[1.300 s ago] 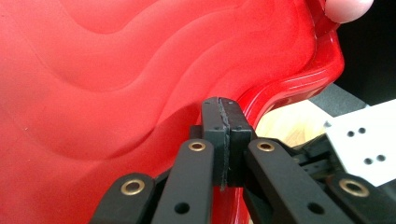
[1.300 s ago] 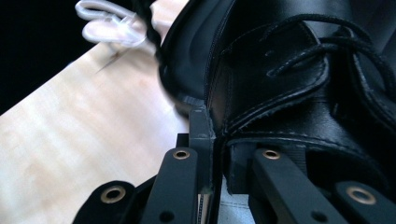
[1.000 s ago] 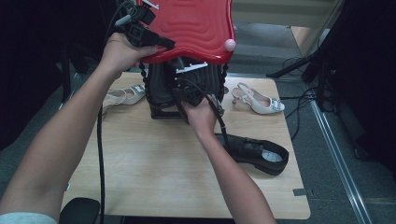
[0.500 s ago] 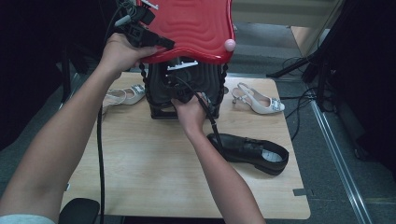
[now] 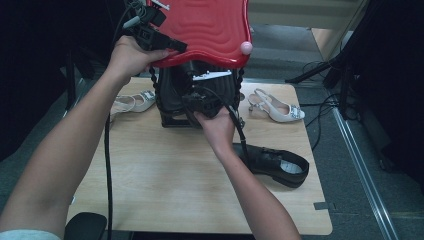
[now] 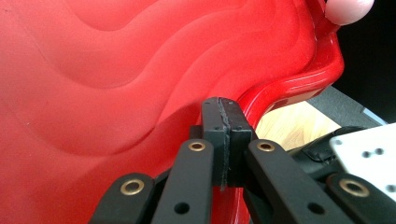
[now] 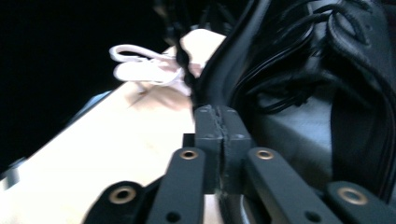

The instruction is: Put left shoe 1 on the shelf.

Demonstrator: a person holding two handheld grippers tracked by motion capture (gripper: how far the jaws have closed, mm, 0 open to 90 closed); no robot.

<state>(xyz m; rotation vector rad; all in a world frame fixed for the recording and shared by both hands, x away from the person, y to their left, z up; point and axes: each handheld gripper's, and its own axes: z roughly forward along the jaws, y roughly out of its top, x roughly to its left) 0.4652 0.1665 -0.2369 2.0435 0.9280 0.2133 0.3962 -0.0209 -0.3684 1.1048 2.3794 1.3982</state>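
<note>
A red wavy lid (image 5: 205, 25) is held up over a black box (image 5: 172, 95) at the table's far middle. My left gripper (image 5: 175, 47) is shut on the lid's (image 6: 116, 70) near rim, its jaws (image 6: 222, 135) pressed together at the edge. My right gripper (image 5: 197, 102) is at the box's open front under the lid. Its jaws (image 7: 222, 140) are shut beside the box's black rim, and I see nothing between them. A black laced shoe (image 7: 355, 46) sits inside the box. A second black shoe (image 5: 272, 162) lies on the table by the person's right forearm.
A white slingback heel (image 5: 277, 107) stands right of the box and another (image 5: 132, 102) lies left of it, also seen as (image 7: 144, 67). A pink knob (image 5: 246, 47) sits on the lid's corner. Twisted cords (image 5: 241, 82) link lid and box. Bare wooden tabletop (image 5: 150, 175) spreads in front.
The right hand has moved slightly away from the black shoe on the table and up to the box's front. The left gripper keeps the lid raised.
</note>
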